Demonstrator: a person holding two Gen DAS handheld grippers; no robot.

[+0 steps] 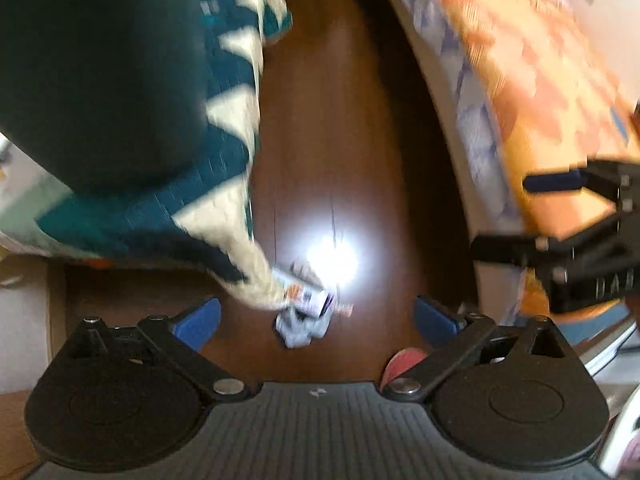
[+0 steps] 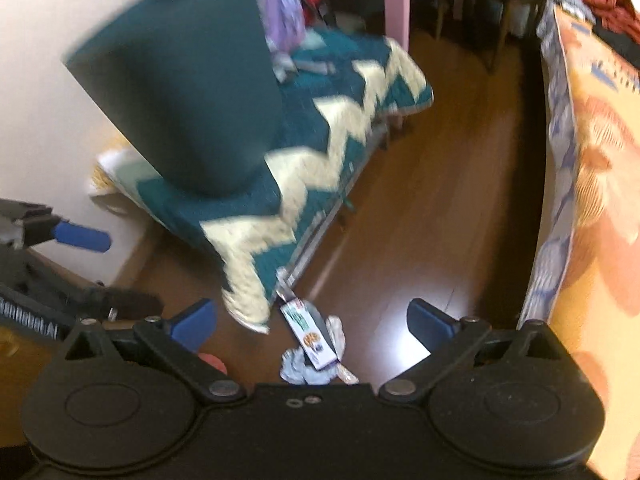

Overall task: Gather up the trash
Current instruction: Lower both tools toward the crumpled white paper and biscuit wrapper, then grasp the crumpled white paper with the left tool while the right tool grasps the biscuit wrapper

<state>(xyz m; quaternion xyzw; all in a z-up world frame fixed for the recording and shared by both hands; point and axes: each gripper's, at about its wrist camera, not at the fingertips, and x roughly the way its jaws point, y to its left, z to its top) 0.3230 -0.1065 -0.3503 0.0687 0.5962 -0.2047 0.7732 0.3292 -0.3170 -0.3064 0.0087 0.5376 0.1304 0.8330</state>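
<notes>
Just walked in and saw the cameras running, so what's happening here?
A person holds a claw in each hand over a wooden floor. Both the left claw and the right claw are open and empty. They point down at a small printed carton and crumpled paper lying by the corner of a teal zigzag blanket. Nothing is picked up yet.

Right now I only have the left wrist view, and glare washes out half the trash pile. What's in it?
Observer: The right wrist view shows a flat carton with a cookie print, lying on crumpled paper.
Operator: Anything else there?
Observer: A thin wrapper sticks out beside the paper.
Operator: Other claw lined up?
Observer: Yes, the right claw is open, with the pile centred ahead between its fingers.
</notes>
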